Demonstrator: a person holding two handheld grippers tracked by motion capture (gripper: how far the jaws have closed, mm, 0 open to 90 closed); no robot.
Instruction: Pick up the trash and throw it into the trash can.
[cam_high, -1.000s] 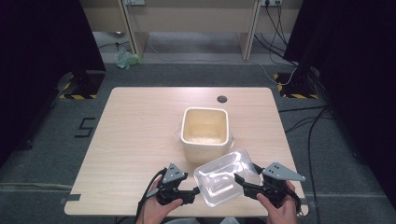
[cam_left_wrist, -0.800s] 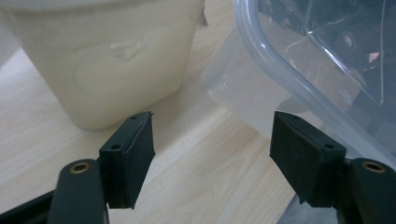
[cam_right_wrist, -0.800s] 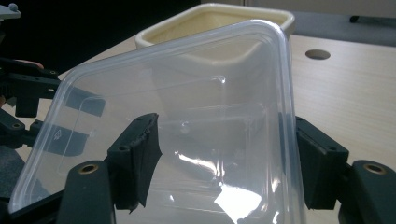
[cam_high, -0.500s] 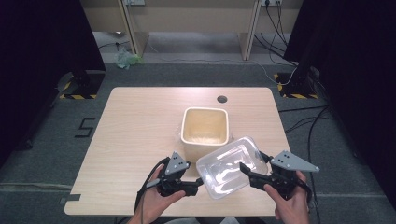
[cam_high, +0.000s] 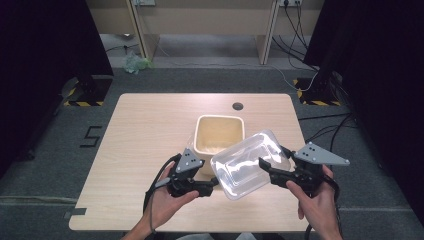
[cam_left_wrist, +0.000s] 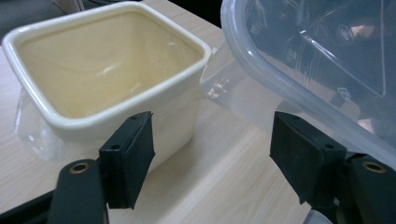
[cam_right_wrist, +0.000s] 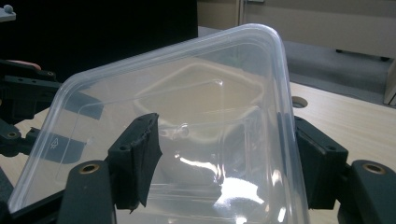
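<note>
1. I see a pale wooden counter (cam_high: 145, 145) from above, with a cream square tub (cam_high: 219, 135) standing upright near its middle, open side up.
2. A clear plastic lid (cam_high: 250, 164) is lifted off the counter and tilted, its far corner overlapping the near right corner of the tub in the high view.
3. My right gripper (cam_high: 266, 167) holds the lid at its right edge. In the right gripper view the lid's rim runs between the two black jaws, but I cannot tell whether they are pinching it or just spread around it.
4. My left gripper (cam_high: 212, 186) sits low at the lid's near left corner, just in front of the tub. In the left gripper view its jaws are spread apart with bare counter between them; the tub (cam_left_wrist: 112, 74) is behind the left one and the lid (cam_left_wrist: 317, 60) hangs over the right one.
5. Through the lid (cam_right_wrist: 187, 140) in the right gripper view I see the tub's outline, blurred.
6. A small dark round hole (cam_high: 238, 106) sits in the counter near its far edge, well apart from the tub.
</note>
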